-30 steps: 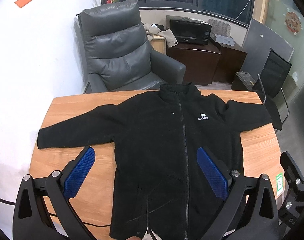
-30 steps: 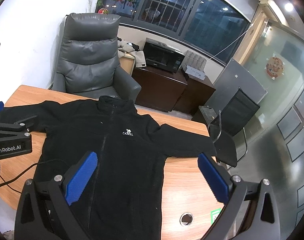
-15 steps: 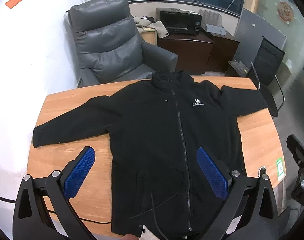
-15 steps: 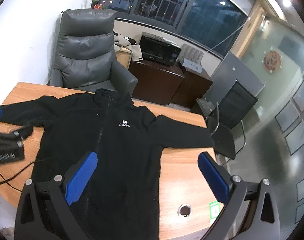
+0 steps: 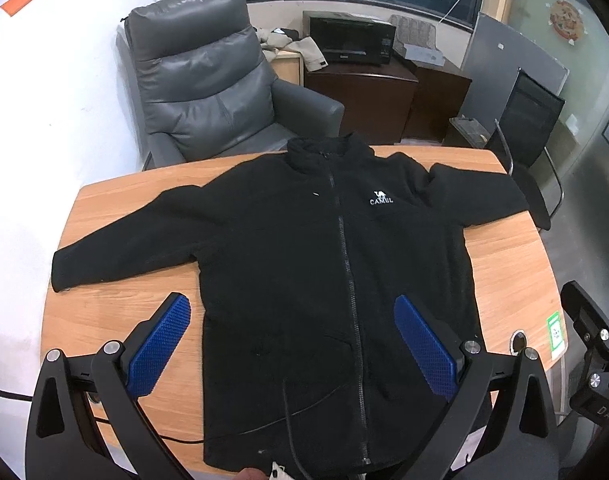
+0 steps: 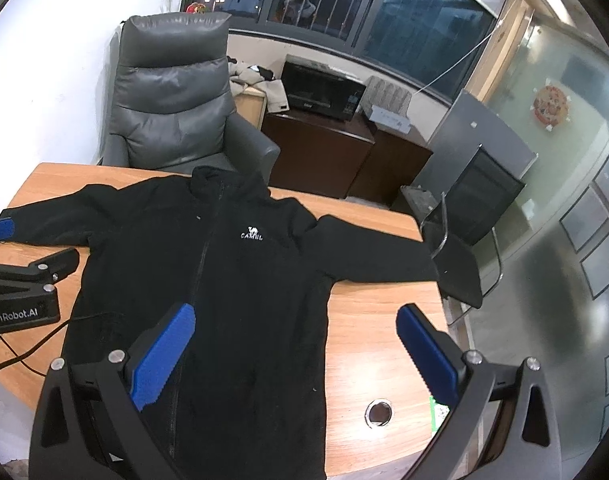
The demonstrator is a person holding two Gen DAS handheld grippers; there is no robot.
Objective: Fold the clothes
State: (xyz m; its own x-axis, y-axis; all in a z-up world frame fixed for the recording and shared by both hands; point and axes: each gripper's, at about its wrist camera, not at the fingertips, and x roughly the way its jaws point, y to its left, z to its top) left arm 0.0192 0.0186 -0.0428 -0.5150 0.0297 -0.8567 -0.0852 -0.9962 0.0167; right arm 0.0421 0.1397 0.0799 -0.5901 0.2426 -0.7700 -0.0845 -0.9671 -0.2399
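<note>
The left gripper (image 5: 292, 344) hovers above the hem of the black zip-up fleece jacket (image 5: 324, 260), jaws spread wide and empty. The right gripper (image 6: 296, 348) hangs over the jacket's right side, jaws equally wide, holding nothing. The jacket lies flat, front up, sleeves outspread on the wooden bench (image 5: 116, 208). Only the right view shows "GenRobot.AI" on the left gripper's body. The jacket's chest reads "CAMEL".

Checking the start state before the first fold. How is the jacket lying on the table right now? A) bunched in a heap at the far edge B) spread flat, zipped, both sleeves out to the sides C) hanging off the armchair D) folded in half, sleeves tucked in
B: the jacket lies flat on the table, zip closed up the front, one sleeve out to each side; both open grippers hold nothing.
</note>
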